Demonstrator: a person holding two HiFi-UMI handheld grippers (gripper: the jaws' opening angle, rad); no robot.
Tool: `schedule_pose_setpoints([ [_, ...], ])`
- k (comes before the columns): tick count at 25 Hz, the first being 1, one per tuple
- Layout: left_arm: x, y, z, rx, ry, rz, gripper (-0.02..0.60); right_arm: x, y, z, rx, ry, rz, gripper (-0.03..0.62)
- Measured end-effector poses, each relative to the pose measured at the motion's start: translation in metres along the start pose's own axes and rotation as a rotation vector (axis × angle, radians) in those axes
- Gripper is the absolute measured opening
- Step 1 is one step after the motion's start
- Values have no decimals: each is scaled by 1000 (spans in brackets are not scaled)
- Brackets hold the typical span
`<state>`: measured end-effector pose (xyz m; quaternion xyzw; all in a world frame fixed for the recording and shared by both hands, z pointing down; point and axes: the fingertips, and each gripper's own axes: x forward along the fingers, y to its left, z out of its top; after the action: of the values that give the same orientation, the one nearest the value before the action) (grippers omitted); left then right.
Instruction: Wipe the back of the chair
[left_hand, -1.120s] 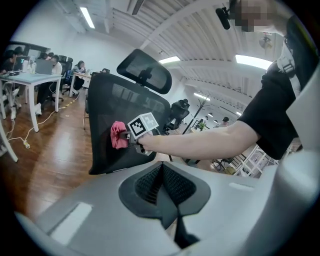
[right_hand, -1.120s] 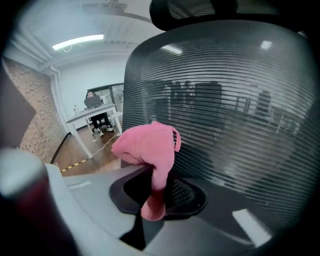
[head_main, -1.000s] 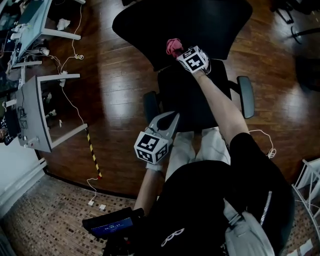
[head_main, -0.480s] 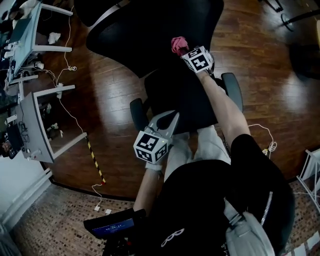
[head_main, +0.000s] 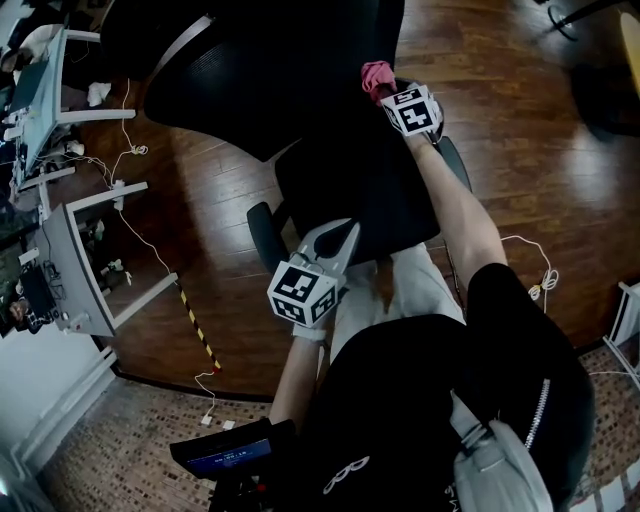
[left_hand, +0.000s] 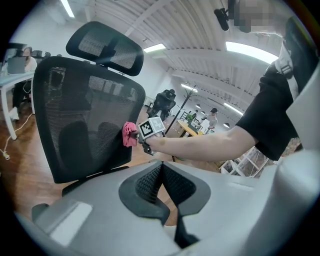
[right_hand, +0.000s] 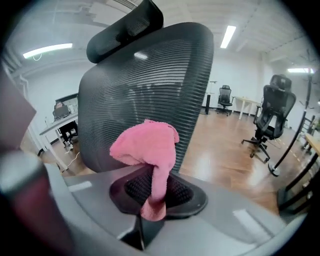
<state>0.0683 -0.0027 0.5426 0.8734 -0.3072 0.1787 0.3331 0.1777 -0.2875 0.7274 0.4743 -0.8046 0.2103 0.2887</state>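
Observation:
A black mesh office chair stands in front of me, its backrest wide and curved, with a headrest on top. My right gripper is shut on a pink cloth, which is pressed against the right edge of the backrest. My left gripper hangs lower, over the chair seat, jaws shut and holding nothing.
Armrests flank the seat on the dark wooden floor. White desks with cables stand at the left. Other office chairs stand farther off at the right. A yellow-black striped strip lies on the floor.
The chair back has swung left and upward in the head view, and my right gripper with the pink cloth has moved up and right along its edge. The left gripper has stayed put.

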Motion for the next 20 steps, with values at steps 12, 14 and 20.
schedule_pose_setpoints([
  [12, -29, 5, -29, -45, -11, 9, -8, -27, -58, -45, 167, 107, -277, 43],
  [14, -37, 10, -32, -53, -14, 10, -8, -23, -54, -51, 169, 137, -279, 43],
  [20, -65, 26, -52, -80, -25, 35, -8, 6, -7, -45, 93, 154, -250, 43],
])
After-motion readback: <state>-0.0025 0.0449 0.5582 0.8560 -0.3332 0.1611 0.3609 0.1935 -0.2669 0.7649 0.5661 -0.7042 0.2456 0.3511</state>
